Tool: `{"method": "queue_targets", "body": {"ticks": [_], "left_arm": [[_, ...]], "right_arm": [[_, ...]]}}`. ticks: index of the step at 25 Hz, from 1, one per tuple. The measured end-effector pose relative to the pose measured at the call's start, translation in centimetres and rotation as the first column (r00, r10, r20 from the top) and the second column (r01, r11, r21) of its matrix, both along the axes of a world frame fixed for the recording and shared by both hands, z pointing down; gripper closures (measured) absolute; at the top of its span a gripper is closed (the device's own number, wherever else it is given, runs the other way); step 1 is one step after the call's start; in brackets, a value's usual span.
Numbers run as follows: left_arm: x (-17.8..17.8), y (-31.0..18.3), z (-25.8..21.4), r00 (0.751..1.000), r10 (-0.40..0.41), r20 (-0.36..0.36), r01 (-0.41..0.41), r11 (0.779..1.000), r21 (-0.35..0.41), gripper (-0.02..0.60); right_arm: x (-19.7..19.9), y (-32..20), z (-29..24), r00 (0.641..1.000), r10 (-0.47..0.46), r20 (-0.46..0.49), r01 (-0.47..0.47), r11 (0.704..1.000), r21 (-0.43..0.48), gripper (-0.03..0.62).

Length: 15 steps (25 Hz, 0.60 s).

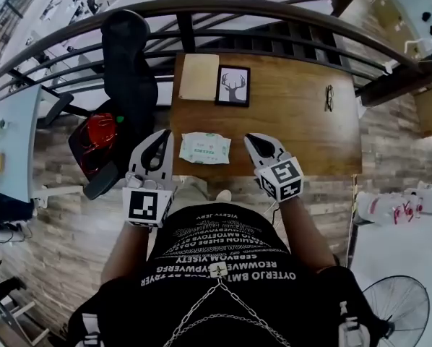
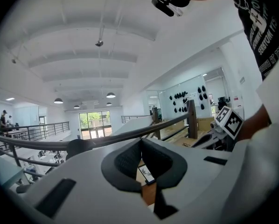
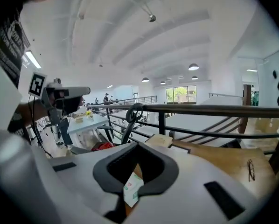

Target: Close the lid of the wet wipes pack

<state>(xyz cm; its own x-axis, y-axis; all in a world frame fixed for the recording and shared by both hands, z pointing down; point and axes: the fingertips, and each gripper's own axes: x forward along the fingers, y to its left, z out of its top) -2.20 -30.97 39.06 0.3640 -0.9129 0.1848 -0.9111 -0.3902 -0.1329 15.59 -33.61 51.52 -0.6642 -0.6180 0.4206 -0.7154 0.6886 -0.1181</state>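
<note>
The wet wipes pack [image 1: 205,149], white with green print, lies flat near the front edge of the wooden table [image 1: 295,136]. I cannot tell whether its lid is up or down. My left gripper [image 1: 162,137] hovers just left of the pack and my right gripper [image 1: 251,139] just right of it, both apart from it. In the left gripper view the left gripper [image 2: 140,143] has its jaws together with nothing held. The right gripper [image 3: 135,146] is likewise shut and empty, and a corner of the pack [image 3: 132,189] shows through the gap below its tips.
A framed deer picture [image 1: 233,86] and a tan board [image 1: 199,76] lie at the table's back left, and a pair of glasses [image 1: 329,97] at the right. A railing [image 1: 274,20] runs behind the table. A black chair [image 1: 128,63] and a red thing [image 1: 100,139] stand to the left.
</note>
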Motion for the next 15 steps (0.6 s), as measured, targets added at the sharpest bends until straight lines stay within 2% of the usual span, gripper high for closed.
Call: {"method": "queue_targets", "body": {"ticks": [5, 8, 10, 15], "left_arm": [[1.2, 0.8, 0.4, 1.0, 0.007, -0.014, -0.008, 1.0, -0.011, 0.555], [1.7, 1.4, 0.0, 1.0, 0.02, -0.022, -0.02, 1.0, 0.003, 0.555], [2.1, 1.8, -0.3, 1.0, 0.024, -0.019, -0.024, 1.0, 0.004, 0.555], [2.8, 2.8, -0.5, 0.998, 0.044, 0.044, -0.045, 0.999, 0.024, 0.555]], "right_arm": [[1.6, 1.3, -5.5, 0.997, 0.01, 0.079, -0.015, 0.998, 0.063, 0.58], [1.6, 2.4, -8.3, 0.987, 0.0, 0.162, -0.013, 0.997, 0.078, 0.58], [1.6, 3.2, -9.4, 0.984, -0.009, 0.179, -0.007, 0.996, 0.089, 0.58], [1.3, 4.5, -11.3, 0.982, -0.027, 0.187, 0.005, 0.993, 0.117, 0.58]]}}
